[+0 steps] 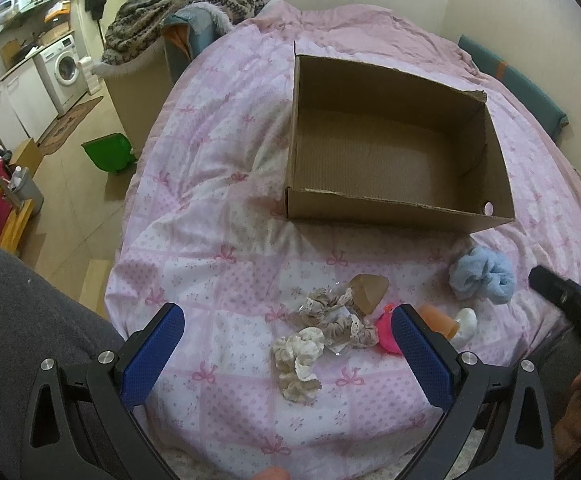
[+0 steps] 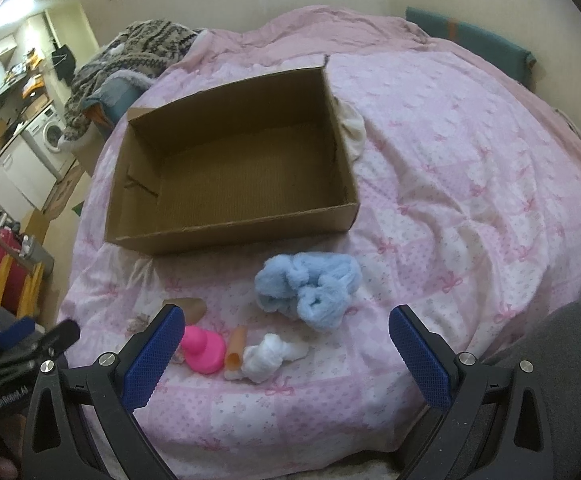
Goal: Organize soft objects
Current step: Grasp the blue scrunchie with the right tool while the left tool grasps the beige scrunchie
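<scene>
- Left gripper point(image 1: 286, 328): your jaws stand wide apart and hold nothing. It hovers above the near edge of the bed point(image 1: 218, 208).
- Cream scrunchie point(image 1: 298, 360): it lies just ahead of the left gripper, between its fingers in the left view. Its long axis runs roughly toward and away from you. The left gripper is judged the nearer one.
- Beige scrunchie point(image 1: 342, 316): it touches the cream one on the far side and extends right toward the pink toy point(image 2: 204, 350).
- White ball point(image 2: 266, 356): it lies beside the pink toy, low between the right gripper's fingers.
- Blue scrunchie point(image 2: 308, 288): it lies ahead of the right gripper, between it and the box. Its long axis runs left to right.
- Right gripper point(image 2: 286, 328): your jaws are spread wide and empty.
- Box point(image 1: 390, 208): it sits open and empty beyond all the items, so every carry goes forward.
</scene>
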A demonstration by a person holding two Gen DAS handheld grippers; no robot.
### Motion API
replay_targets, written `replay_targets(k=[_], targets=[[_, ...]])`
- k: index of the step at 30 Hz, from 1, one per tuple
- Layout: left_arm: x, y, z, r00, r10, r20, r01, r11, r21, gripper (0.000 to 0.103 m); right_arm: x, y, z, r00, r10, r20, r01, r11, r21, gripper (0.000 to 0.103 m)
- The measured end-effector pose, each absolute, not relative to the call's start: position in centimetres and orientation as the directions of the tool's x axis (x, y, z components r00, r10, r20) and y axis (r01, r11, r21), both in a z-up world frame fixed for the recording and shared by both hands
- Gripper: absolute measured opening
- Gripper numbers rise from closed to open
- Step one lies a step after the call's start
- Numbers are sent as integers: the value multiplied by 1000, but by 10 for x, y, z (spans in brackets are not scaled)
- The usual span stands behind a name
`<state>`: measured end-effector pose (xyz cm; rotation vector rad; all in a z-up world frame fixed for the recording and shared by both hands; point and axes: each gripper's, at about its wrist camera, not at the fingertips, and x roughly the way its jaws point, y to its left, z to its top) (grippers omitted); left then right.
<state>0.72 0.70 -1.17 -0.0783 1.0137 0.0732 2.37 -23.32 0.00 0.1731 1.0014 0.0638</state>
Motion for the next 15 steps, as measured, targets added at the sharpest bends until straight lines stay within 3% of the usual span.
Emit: replay_targets(k=[7,15], targets=[[10,7,-15,513,42,-858,-110,994,-17,103,68,-270,-30,346,292,-892,152,920,361,103],[33,39,-31,370,8,-929,-221,972,-79,103,110,-266,-64,260,265,-929,179,932,316,103]])
